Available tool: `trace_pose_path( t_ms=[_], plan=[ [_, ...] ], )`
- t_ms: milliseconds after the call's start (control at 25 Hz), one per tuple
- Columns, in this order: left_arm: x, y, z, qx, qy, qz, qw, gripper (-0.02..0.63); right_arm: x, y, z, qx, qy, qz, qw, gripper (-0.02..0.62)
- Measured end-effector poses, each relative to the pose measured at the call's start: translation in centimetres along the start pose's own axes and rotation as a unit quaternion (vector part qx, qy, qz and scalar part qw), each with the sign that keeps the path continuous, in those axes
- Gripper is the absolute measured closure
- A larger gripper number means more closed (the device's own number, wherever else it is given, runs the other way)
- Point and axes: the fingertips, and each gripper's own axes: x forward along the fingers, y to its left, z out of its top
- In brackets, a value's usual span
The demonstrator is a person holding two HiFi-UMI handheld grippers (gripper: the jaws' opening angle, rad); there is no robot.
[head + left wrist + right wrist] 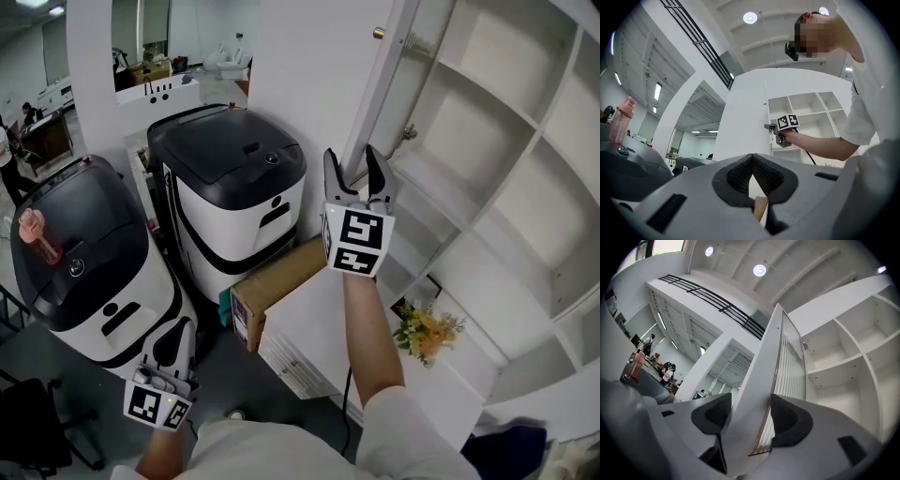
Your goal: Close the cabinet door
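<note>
Cabinet door [384, 89] stands wide open. My right gripper [357, 161] pinches its edge; left gripper [180, 330] pressed together, empty. Full closing swing remains.

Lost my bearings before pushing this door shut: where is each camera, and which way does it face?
Head view: worn on the head, looking steeply down at door and shelves; both arms, left claw and right claw show.
Left gripper view: on the shut left claw, low, looking up at the person, whose right claw grips the door.
Right gripper view: on the right claw, looking up along the door edge in its jaws; no body shows.
Shared: all three show door and shelves.
</note>
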Motion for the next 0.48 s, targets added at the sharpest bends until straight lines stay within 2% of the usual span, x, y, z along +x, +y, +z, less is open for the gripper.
trace_pose_path(
  t_ms=[160,480],
  plan=[
    [1.1,-1.2,0.1,0.000,0.001,-0.020,0.9998,0.600,-1.6,-1.2,0.1,0.004,-0.003,0.012,1.000,0.345],
    [3.8,-4.5,-0.3,0.001,0.006,-0.069,0.9976,0.600,-6.0,-5.1,0.1,0.008,-0.013,-0.006,1.000,0.414]
  ],
)
